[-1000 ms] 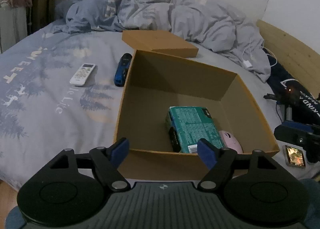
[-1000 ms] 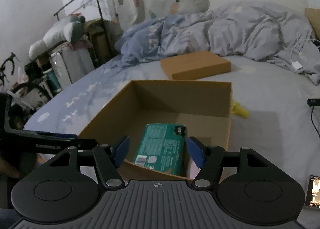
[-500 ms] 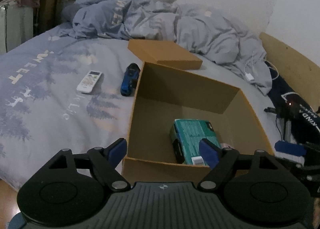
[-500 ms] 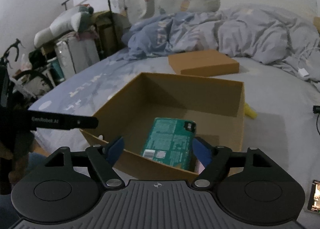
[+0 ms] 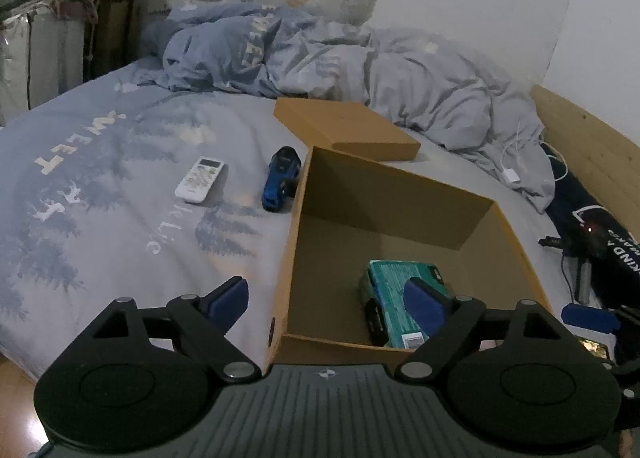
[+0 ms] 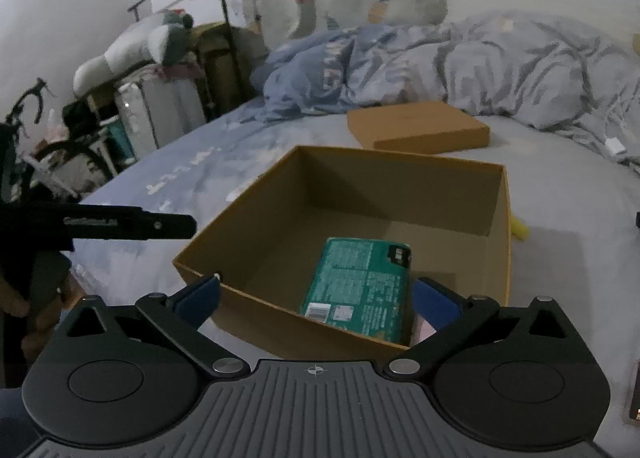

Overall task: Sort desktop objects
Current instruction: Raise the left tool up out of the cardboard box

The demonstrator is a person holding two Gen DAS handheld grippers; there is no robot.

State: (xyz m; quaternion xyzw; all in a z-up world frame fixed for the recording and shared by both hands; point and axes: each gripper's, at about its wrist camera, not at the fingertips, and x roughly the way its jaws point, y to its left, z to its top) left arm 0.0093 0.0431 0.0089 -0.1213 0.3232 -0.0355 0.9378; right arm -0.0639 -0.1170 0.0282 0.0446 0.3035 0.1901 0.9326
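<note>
An open brown cardboard box point(image 5: 400, 186) point(image 6: 400, 170) sits on the bed. A green packet point(image 5: 394, 278) point(image 6: 360, 278) lies inside it, with a pink thing point(image 6: 424, 328) beside it. A blue toy car point(image 5: 281, 178) and a white remote point(image 5: 199, 180) lie left of the box. A yellow object point(image 6: 519, 227) lies right of it. My left gripper point(image 5: 326, 300) is open and empty, at the box's near left corner. My right gripper point(image 6: 316, 300) is open and empty, at the box's near edge.
The box lid point(image 5: 346, 129) point(image 6: 418, 125) lies behind the box. A rumpled duvet point(image 5: 360, 70) covers the bed's back. A charger cable point(image 5: 512, 174) and a wooden bed frame point(image 5: 588, 146) are at the right. Clutter and a rack point(image 6: 132, 106) stand left of the bed.
Both grippers have pulled back and up from the box, and both stay open. The left view has swung left, so the car and remote sit nearer its middle.
</note>
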